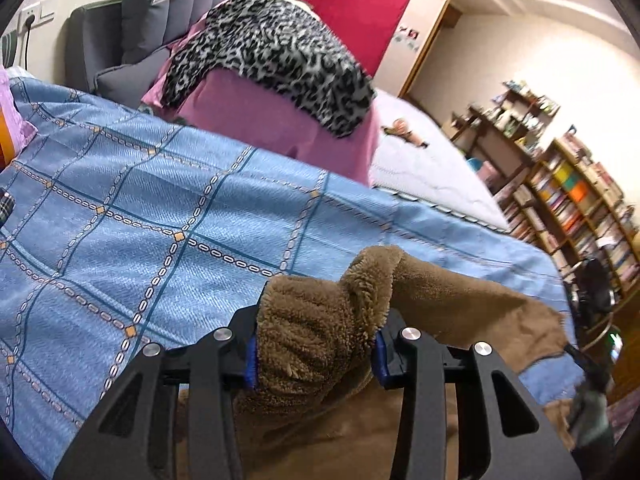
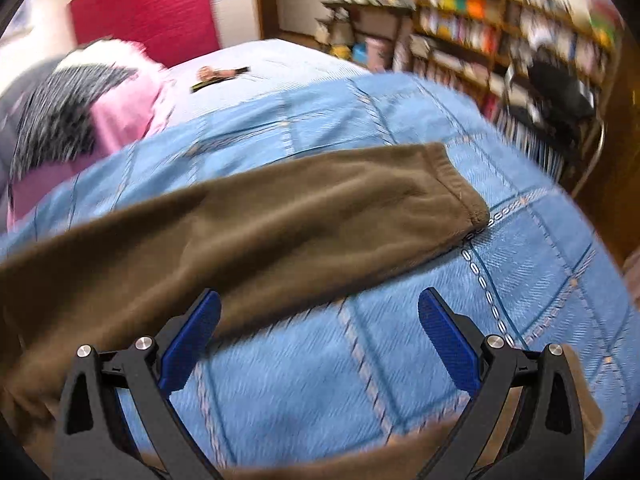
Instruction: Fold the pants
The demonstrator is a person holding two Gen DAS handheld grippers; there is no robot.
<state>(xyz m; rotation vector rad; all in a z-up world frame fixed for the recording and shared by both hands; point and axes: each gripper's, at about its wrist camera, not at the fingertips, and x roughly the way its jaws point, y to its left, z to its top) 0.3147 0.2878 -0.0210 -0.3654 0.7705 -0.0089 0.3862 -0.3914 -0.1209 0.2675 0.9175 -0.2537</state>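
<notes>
The left gripper [image 1: 316, 346], held low over the bedspread [image 1: 120, 208], clamps a fleecy bunch of the pants [image 1: 320, 320]. The right gripper [image 2: 320, 344] hovers above them, fingers spread wide and holding nothing.

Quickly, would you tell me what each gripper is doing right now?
Left gripper: closed on the brown pants.
Right gripper: open, holding nothing.

you've got brown fleece pants [image 1: 460, 300] on a light-blue bedspread [image 1: 120, 200] with a dark-blue chain-link grid, black-and-white leopard throw [image 1: 272, 60] over pink fabric [image 1: 260, 116], and blue gripper pads [image 2: 444, 340].
</notes>
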